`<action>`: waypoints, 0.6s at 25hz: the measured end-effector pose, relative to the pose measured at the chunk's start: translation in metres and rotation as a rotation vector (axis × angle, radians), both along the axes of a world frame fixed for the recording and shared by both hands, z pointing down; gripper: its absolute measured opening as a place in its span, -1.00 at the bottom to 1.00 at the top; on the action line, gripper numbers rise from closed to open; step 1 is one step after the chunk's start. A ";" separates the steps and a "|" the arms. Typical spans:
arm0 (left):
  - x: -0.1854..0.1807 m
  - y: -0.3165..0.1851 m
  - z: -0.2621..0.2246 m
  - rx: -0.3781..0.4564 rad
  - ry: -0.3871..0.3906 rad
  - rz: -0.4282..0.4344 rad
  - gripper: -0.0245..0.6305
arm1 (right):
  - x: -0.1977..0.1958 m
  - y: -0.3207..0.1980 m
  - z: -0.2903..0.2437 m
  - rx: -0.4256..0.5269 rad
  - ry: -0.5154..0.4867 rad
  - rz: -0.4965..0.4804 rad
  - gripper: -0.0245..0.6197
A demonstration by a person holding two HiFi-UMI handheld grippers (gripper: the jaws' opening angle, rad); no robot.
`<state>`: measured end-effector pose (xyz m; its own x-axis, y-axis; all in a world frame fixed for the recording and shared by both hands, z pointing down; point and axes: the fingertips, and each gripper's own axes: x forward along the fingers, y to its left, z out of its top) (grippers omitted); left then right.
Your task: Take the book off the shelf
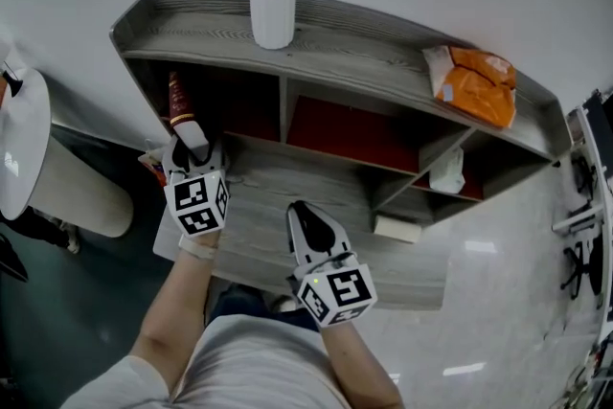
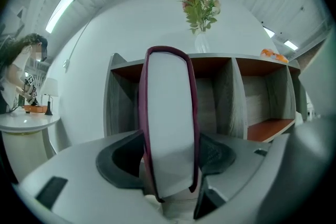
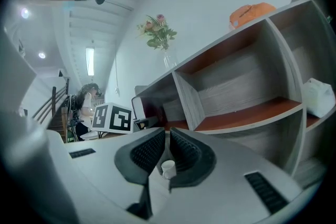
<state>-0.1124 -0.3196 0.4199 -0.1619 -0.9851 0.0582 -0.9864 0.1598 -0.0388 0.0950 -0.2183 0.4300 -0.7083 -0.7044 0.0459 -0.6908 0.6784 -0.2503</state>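
gripping was in place: the left gripper (image 2: 170,144) had its jaws closed on the one book (image 2: 168,113), with a pad against each maroon cover. the book stood upright at the front of the left compartment of the shelf (image 1: 364,53). withdrawal was judged outstanding. the right gripper (image 3: 167,147) hung narrow and empty. count: one book, one vase (image 1: 273,10), one orange bag (image 1: 474,83), two grippers.

The maroon-covered book (image 2: 168,128) (white page edges outward) stands upright in the leftmost shelf compartment (image 1: 244,110), seemingly near its front.
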 end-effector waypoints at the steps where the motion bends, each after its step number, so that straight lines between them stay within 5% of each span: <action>1: -0.001 0.004 0.000 -0.003 -0.004 0.005 -0.07 | -0.001 0.001 0.000 0.000 0.000 -0.006 -0.86; 15: -0.013 0.074 -0.015 0.043 0.100 0.178 -0.15 | -0.050 0.013 -0.005 0.004 -0.022 -0.065 -0.86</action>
